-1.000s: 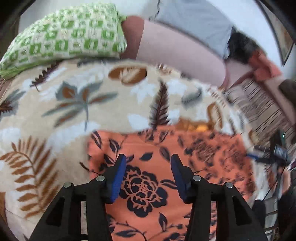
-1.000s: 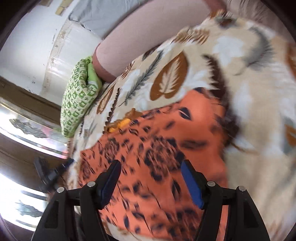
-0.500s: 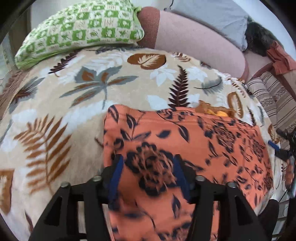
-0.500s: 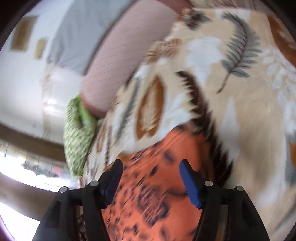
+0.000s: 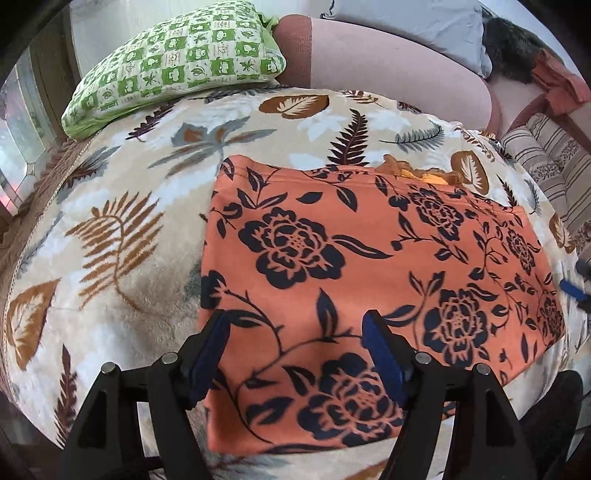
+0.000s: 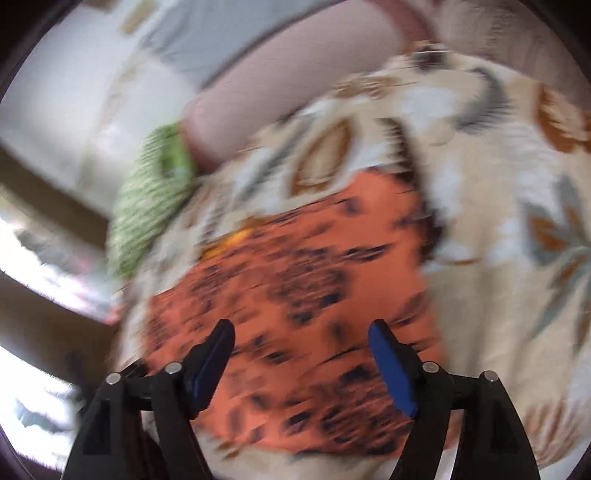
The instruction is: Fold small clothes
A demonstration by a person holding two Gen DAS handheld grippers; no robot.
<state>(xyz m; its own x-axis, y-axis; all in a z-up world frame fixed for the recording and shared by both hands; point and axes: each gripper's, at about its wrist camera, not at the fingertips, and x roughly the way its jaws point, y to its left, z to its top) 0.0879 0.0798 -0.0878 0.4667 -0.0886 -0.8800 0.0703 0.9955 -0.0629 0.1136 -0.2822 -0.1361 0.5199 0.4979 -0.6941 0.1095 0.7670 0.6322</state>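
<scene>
An orange cloth with dark flower print (image 5: 369, 266) lies flat as a folded rectangle on a beige leaf-patterned blanket (image 5: 122, 236). A bit of yellow-orange fabric (image 5: 424, 173) pokes out at its far edge. My left gripper (image 5: 295, 332) is open and empty, above the cloth's near left part. My right gripper (image 6: 301, 339) is open and empty, above the same cloth (image 6: 295, 280); that view is blurred by motion. The tip of the right gripper shows at the right edge of the left wrist view (image 5: 572, 290).
A green-and-white checked pillow (image 5: 177, 59) lies at the far left of the bed, a pink bolster (image 5: 388, 62) and a grey pillow (image 5: 413, 26) behind. Striped cushions (image 5: 554, 166) are at the right. A window and wooden frame (image 6: 37, 258) lie left in the right wrist view.
My left gripper has pulled back and up, so the whole cloth now shows. My right gripper has swung about over the cloth. Both stay open.
</scene>
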